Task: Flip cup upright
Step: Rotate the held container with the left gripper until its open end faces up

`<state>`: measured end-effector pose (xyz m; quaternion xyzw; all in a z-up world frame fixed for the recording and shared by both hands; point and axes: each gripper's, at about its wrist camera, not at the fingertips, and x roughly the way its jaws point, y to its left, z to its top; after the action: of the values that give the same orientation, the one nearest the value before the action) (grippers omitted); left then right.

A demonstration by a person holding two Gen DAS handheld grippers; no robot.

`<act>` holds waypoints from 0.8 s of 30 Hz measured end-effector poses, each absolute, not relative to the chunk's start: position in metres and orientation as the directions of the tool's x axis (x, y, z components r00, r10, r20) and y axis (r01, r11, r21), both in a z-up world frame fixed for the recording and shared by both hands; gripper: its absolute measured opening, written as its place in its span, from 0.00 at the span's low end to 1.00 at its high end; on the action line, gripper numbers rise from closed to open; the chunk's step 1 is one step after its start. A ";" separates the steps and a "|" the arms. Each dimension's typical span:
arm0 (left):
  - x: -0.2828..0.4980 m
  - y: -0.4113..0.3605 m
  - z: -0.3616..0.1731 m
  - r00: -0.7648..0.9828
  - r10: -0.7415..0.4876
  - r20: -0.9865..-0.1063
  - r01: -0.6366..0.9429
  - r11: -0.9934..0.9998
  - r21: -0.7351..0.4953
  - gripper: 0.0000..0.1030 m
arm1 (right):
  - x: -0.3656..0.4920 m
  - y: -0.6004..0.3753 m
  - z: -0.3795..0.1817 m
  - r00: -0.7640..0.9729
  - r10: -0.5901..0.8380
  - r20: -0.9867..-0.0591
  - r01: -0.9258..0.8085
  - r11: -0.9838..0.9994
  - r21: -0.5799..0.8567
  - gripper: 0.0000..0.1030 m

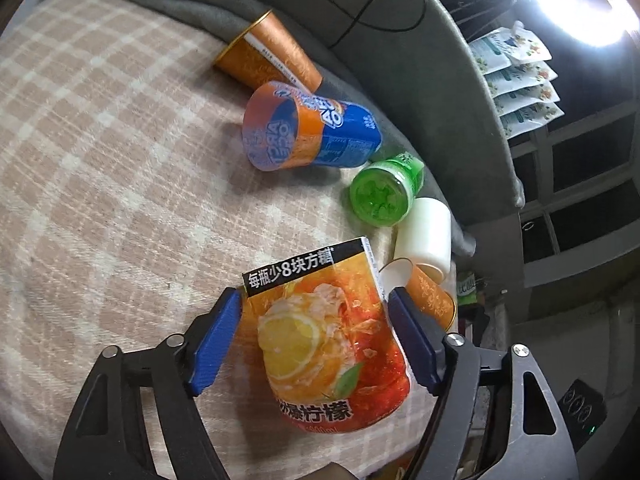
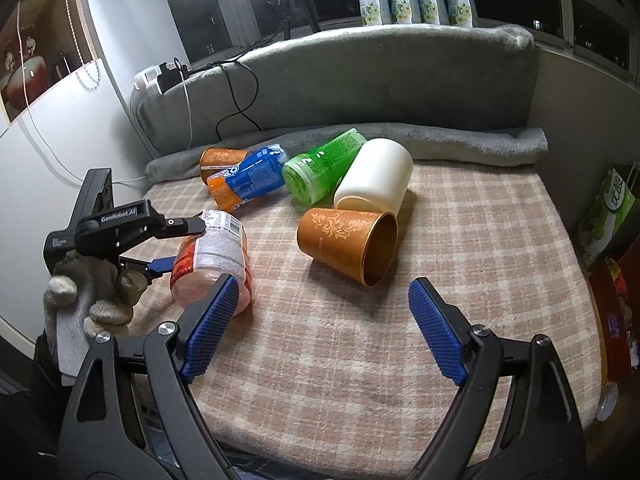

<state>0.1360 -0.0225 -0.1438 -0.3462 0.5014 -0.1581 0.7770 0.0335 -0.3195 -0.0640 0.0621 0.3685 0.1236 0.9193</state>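
Observation:
Several cups lie on their sides on a checked blanket [image 2: 460, 264]. My left gripper [image 1: 316, 336] straddles an orange lemon-tea cup [image 1: 324, 340]; its blue pads sit at both sides of the cup, and I cannot tell if they press it. In the right wrist view the same cup [image 2: 212, 264] lies between the left gripper's fingers [image 2: 180, 226]. My right gripper [image 2: 320, 328] is open and empty, above the blanket in front of an orange paper cup [image 2: 344, 240] lying with its mouth toward me.
A white cup [image 2: 376, 180], a green cup [image 2: 320, 164], a blue-orange cup [image 2: 248, 180] and another orange paper cup [image 2: 220, 160] lie behind. A grey rolled towel [image 2: 440, 140] and a grey backrest [image 2: 360, 76] border the far side. Boxes [image 2: 608, 216] stand at the right.

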 end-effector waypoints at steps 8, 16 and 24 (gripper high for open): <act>0.148 -0.040 -0.151 0.416 -0.616 -0.669 -0.127 0.689 -0.714 0.78 | 0.033 -0.324 -0.065 0.707 0.249 -0.662 -0.165 0.968 0.188 0.87; 0.143 -0.045 -0.140 0.464 -0.579 -0.670 -0.076 0.728 -0.681 0.77 | 0.033 -0.331 -0.070 0.705 0.246 -0.665 -0.147 0.968 0.202 0.87; 0.140 -0.054 -0.131 0.501 -0.533 -0.682 0.016 0.793 -0.609 0.69 | 0.035 -0.327 -0.073 0.705 0.258 -0.660 -0.152 0.965 0.215 0.87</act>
<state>0.1400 -0.0539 -0.1312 -0.2747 0.4707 -0.1670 0.8216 0.0353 -0.3275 -0.0726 0.0724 0.3672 0.1114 0.9206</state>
